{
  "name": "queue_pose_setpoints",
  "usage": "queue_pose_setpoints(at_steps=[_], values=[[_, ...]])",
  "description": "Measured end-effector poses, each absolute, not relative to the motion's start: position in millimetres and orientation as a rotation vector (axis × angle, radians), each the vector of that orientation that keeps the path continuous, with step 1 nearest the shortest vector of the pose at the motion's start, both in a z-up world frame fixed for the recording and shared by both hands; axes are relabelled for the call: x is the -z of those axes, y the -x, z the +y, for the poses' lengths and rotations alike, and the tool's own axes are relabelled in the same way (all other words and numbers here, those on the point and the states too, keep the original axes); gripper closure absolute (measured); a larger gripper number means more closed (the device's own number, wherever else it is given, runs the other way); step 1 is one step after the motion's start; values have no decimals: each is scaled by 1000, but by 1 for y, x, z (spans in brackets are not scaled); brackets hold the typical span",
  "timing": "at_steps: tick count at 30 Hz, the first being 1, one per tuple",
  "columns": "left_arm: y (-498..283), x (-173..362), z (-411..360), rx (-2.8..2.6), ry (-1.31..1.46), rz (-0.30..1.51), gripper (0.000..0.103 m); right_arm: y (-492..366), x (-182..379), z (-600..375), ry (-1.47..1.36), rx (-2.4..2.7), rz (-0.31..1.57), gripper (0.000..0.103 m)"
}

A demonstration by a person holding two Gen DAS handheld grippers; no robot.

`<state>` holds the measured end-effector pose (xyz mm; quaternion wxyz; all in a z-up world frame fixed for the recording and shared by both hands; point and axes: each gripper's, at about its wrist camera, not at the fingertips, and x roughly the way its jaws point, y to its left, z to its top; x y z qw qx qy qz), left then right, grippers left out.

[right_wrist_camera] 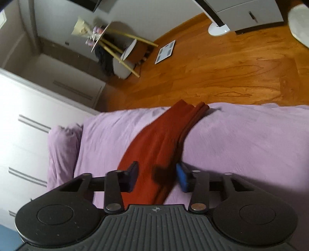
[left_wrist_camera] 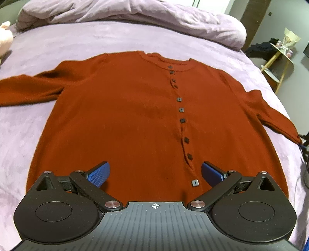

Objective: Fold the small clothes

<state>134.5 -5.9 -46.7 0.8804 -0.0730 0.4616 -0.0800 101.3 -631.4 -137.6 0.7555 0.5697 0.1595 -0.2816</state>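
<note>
A rust-red buttoned cardigan (left_wrist_camera: 135, 115) lies flat, front up, on the lilac bed cover (left_wrist_camera: 48, 48), sleeves spread to both sides. My left gripper (left_wrist_camera: 155, 173) is open, its blue pads over the bottom hem, near the lowest button (left_wrist_camera: 194, 182). In the right wrist view, my right gripper (right_wrist_camera: 157, 176) is open with the cardigan's right sleeve (right_wrist_camera: 162, 139) lying between its pads; the cuff reaches the bed's edge. I cannot tell whether the pads touch the sleeve.
A bunched lilac duvet (left_wrist_camera: 135, 17) lies at the head of the bed. A pink plush toy (left_wrist_camera: 5, 36) sits far left. Beside the bed are a small round side table (right_wrist_camera: 108, 40), a scale (right_wrist_camera: 165, 51), wooden floor (right_wrist_camera: 231, 63) and white drawers (right_wrist_camera: 25, 135).
</note>
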Motion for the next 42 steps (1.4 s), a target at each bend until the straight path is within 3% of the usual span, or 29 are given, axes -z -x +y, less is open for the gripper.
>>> queue_pose_setpoints(at_steps=[1, 3, 8, 14, 15, 19, 23, 25, 32, 34, 36, 39, 42], values=[[-135, 46, -5, 172, 146, 955, 0, -104, 140, -634, -1244, 624, 347, 85], [-138, 44, -1, 178, 136, 945, 0, -118, 136, -633, -1206, 651, 386, 93], [-149, 34, 14, 216, 217, 900, 0, -159, 72, -585, -752, 624, 398, 95], [-171, 21, 21, 311, 336, 831, 0, -174, -2, -399, -236, 25, 289, 95], [-177, 21, 20, 331, 353, 827, 0, -172, -1, -369, -189, -74, 307, 94], [-201, 35, 19, 397, 415, 862, 0, -163, 33, -296, -183, -305, 509, 65], [-229, 60, 17, 443, 504, 944, 4, -146, 73, -295, -286, -234, 607, 65], [-243, 74, 14, 448, 560, 998, 22, -138, 89, -309, -392, -191, 645, 65], [-253, 104, 0, 440, 624, 1150, 30, -97, 117, -333, -535, -125, 676, 65], [-254, 110, -3, 413, 618, 1165, 64, -92, 122, -337, -553, -126, 672, 65], [-258, 114, -3, 384, 610, 1183, 84, -95, 123, -333, -560, -121, 668, 65], [-263, 115, 3, 377, 647, 1194, 93, -102, 119, -324, -543, -107, 666, 65], [-261, 99, 9, 398, 625, 1125, 95, -99, 117, -324, -522, -102, 666, 65]])
